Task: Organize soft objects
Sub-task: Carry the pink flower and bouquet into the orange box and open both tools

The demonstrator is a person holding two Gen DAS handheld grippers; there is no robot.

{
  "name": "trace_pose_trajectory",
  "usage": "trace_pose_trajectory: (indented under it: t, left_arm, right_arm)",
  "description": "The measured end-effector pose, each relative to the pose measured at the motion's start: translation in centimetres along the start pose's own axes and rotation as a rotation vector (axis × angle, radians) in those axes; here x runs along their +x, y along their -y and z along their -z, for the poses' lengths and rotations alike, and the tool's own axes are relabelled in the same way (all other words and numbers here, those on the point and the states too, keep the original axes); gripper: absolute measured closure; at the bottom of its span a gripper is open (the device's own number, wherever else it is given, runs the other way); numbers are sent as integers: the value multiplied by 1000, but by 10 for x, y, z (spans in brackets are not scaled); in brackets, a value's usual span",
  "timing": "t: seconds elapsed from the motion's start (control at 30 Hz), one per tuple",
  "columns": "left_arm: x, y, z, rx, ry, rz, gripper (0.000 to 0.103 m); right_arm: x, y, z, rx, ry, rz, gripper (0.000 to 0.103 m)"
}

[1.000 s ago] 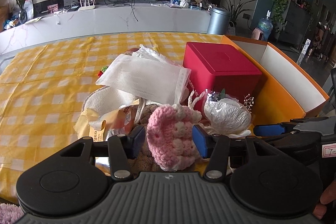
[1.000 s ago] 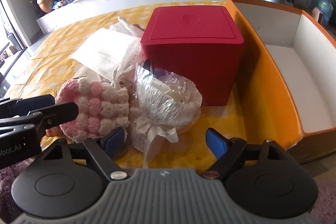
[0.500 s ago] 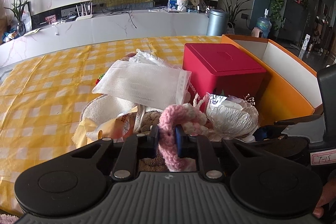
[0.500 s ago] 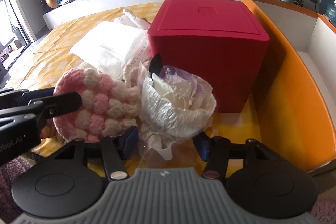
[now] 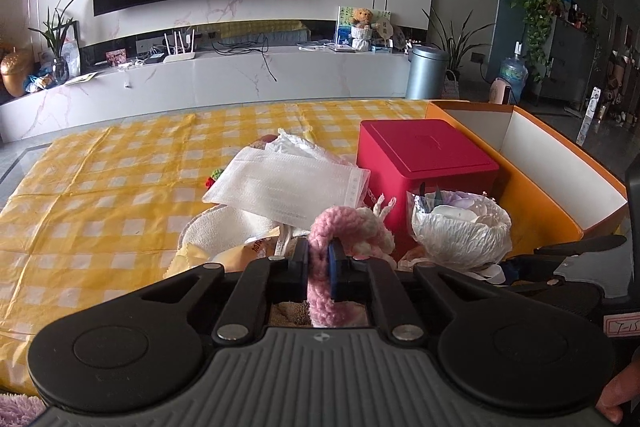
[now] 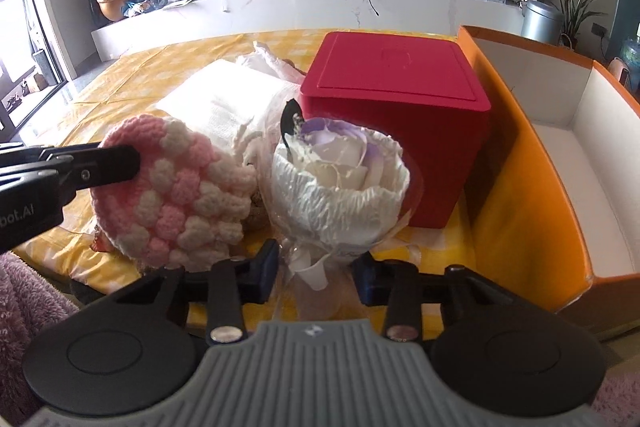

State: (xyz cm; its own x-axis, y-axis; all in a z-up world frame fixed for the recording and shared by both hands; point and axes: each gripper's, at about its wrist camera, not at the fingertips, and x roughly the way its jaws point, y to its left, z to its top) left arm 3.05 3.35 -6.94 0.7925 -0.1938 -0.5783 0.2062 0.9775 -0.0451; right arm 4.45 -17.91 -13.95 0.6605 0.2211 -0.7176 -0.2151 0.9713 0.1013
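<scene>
Yellow checked table cloth (image 5: 100, 187) lies under a pile of soft things. At 6 o'clock the left gripper (image 5: 319, 265) is closing, pinching the pink knitted hat (image 5: 340, 231), hiding its lower part. Right gripper (image 6: 316, 269) is closing around the wrapped flower (image 6: 340, 187); its stem is hard to see
</scene>
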Motion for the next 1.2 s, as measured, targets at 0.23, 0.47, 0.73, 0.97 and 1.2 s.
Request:
trace_pose_trajectory:
  t: [0.23, 0.47, 0.73, 0.97, 1.2]
  left_arm:
    - [-22, 7, -6, 13, 15, -27, 93]
    - [-44, 21, -17, 33, 54, -30, 93]
    - [-59, 46, -44, 62, 100, 18, 93]
    - [-51, 83, -81, 117, 127, 122, 93]
    - [-20, 137, -110, 238, 140, 181, 93]
  right_arm:
    - [-29, 2, 3, -6, 44, 9, 65]
    - [-66, 6, 6, 7, 98, 8, 65]
    - [-118, 29, 1, 6, 153, 25, 65]
    - [-153, 64, -18, -28, 190, 62, 65]
    - [-165, 115, -47, -30, 196, 155, 65]
